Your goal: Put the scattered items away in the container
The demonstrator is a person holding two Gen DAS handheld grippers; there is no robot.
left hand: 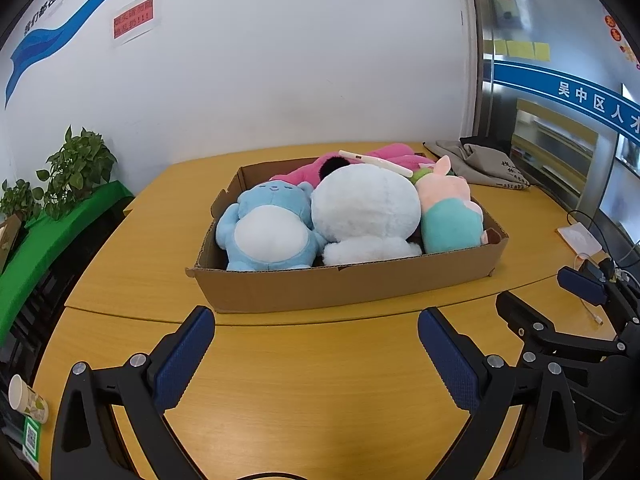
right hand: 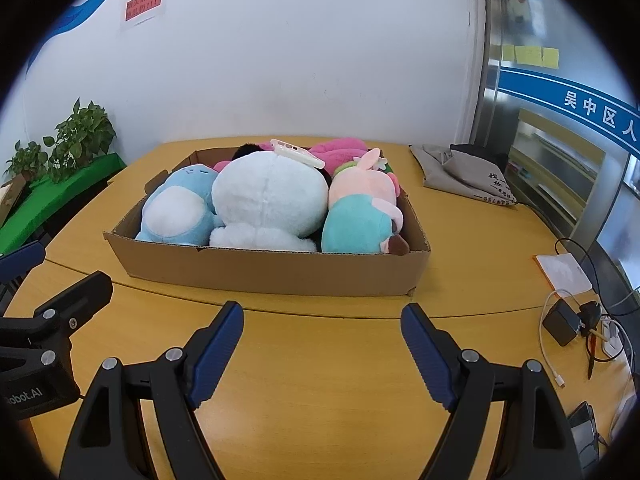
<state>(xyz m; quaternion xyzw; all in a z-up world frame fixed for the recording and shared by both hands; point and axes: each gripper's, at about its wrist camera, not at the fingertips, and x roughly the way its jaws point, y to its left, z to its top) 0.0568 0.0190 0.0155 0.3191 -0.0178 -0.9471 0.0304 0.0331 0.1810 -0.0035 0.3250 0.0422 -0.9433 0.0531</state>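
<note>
A shallow cardboard box stands on the wooden table. It holds a blue bear plush, a white round plush, a pink-and-teal pig plush and a pink plush at the back. A white flat case lies on top of them. My left gripper is open and empty in front of the box. My right gripper is open and empty too, and also shows in the left wrist view.
A grey cloth bag lies at the table's far right. A white pad, a black charger and cables lie at the right edge. Potted plants stand on a green shelf to the left. A paper cup stands at lower left.
</note>
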